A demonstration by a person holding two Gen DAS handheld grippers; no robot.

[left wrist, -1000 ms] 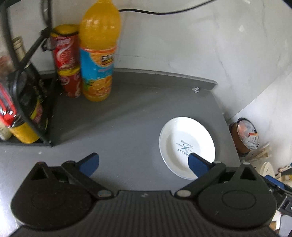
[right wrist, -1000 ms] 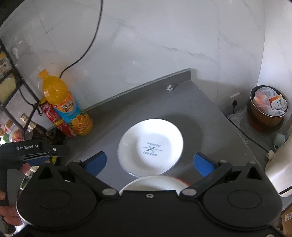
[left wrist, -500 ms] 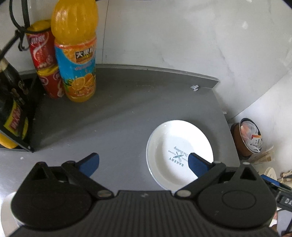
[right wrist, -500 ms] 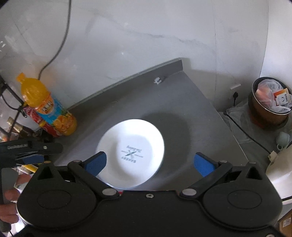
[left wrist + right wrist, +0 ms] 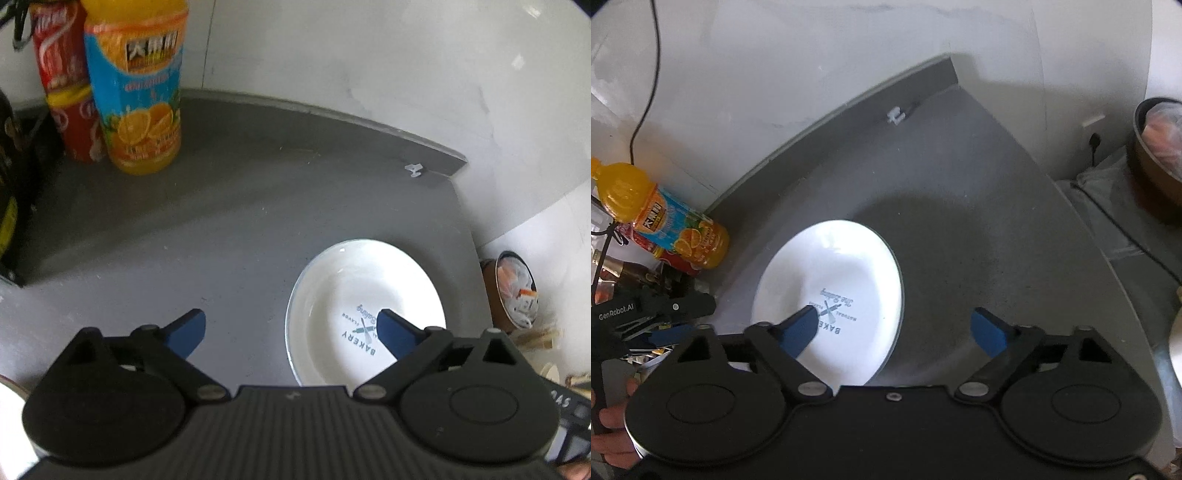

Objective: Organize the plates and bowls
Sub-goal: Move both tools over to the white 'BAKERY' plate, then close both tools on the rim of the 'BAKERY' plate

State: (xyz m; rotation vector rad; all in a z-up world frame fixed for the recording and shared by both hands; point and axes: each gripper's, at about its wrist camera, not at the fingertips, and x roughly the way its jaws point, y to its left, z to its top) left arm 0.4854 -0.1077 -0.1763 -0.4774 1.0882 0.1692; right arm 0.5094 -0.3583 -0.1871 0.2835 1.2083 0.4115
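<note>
Reaching for the round white plate with the bakery print (image 5: 831, 295), flat on the grey tabletop (image 5: 979, 229). Right claw (image 5: 899, 326) wide but closing, plate rim between its blue tips, nothing held. Left claw (image 5: 291, 330) wide, empty, plate under its right tip. Next: pinch the rim, lift.

We see a dark grey countertop (image 5: 240, 229) with a low raised lip along its far edge, set into a corner of pale, marble-veined white walls (image 5: 369, 66). A thin black cable (image 5: 652, 74) hangs down the wall at the left. Past the counter's right edge, on a lower level, stands a round brown bin (image 5: 513, 291) stuffed with crumpled wrappers. Bright light falls from the near side, casting a soft shadow (image 5: 923, 229) on the counter.
</note>
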